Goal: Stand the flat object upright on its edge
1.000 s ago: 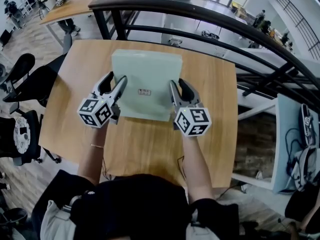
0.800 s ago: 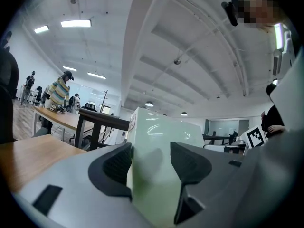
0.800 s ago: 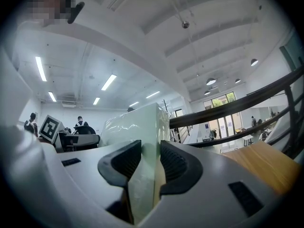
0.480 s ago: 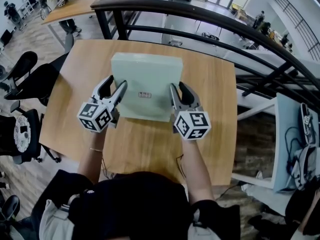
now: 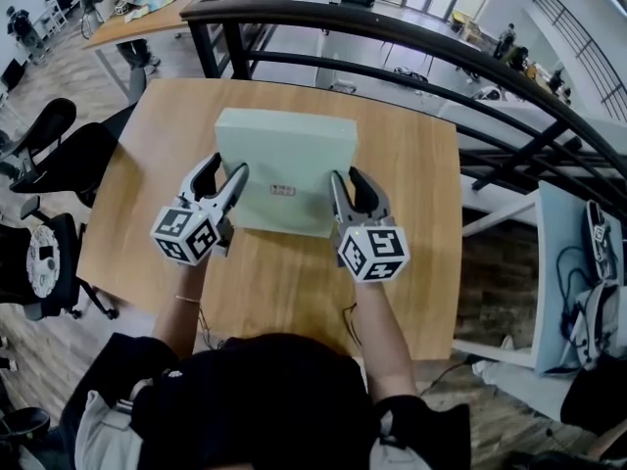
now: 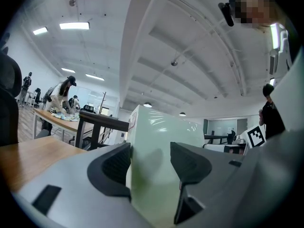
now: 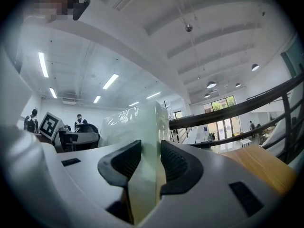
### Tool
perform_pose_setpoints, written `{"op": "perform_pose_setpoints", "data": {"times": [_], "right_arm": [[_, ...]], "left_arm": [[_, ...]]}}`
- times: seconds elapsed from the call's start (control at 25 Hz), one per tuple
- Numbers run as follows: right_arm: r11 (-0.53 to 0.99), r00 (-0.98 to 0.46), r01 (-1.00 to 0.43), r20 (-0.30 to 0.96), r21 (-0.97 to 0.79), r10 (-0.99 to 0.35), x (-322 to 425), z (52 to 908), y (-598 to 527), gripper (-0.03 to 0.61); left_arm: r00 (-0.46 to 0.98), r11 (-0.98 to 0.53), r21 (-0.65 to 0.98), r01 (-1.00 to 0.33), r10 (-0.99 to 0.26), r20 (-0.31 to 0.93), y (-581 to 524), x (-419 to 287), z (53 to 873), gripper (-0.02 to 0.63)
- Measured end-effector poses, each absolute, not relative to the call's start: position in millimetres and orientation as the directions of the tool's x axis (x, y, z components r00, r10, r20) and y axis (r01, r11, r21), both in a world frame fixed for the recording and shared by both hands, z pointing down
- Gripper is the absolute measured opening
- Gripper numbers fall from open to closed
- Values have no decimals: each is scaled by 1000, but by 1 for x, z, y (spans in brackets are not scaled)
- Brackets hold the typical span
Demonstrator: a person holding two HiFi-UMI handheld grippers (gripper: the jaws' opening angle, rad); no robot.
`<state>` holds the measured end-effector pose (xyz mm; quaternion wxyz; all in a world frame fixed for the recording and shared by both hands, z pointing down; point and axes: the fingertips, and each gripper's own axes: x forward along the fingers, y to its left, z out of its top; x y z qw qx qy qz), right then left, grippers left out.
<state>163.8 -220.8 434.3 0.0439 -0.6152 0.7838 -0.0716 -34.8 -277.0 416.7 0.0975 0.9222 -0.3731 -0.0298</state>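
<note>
Box: the pale green box (image 5: pixel 284 164) is over the middle of the wooden table (image 5: pixel 294 292), at 12 o'clock from your hands. Its labelled broad face is in the head view, with a paler narrow face along its far side.
Posture: flat or leaning, the views do not settle.
Left gripper: your left gripper (image 5: pixel 223 167) is at the box's 8 o'clock. Its jaws are wide apart with the box's left edge between them, not pinching it.
Right gripper: your right gripper (image 5: pixel 347 176) is at the box's 4 o'clock, jaws drawn in and clamped on the box's right edge.
Surroundings: a dark railing (image 5: pixel 392 27) runs from 12 to 3 o'clock beyond the table, and an office chair (image 5: pixel 49 155) stands at 9 o'clock.
</note>
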Motion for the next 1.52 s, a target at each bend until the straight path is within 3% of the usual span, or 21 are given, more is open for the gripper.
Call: {"op": "perform_pose_setpoints", "data": {"times": [0.72, 1.52], "right_arm": [[251, -253, -956, -9, -153, -968, 151, 437, -188, 130], [272, -279, -946, 12, -177, -960, 140, 448, -160, 130]], "left_arm": [[744, -741, 69, -668, -667, 45, -244, -46, 425, 261], [751, -744, 106, -660, -659, 49, -218, -61, 431, 235]]}}
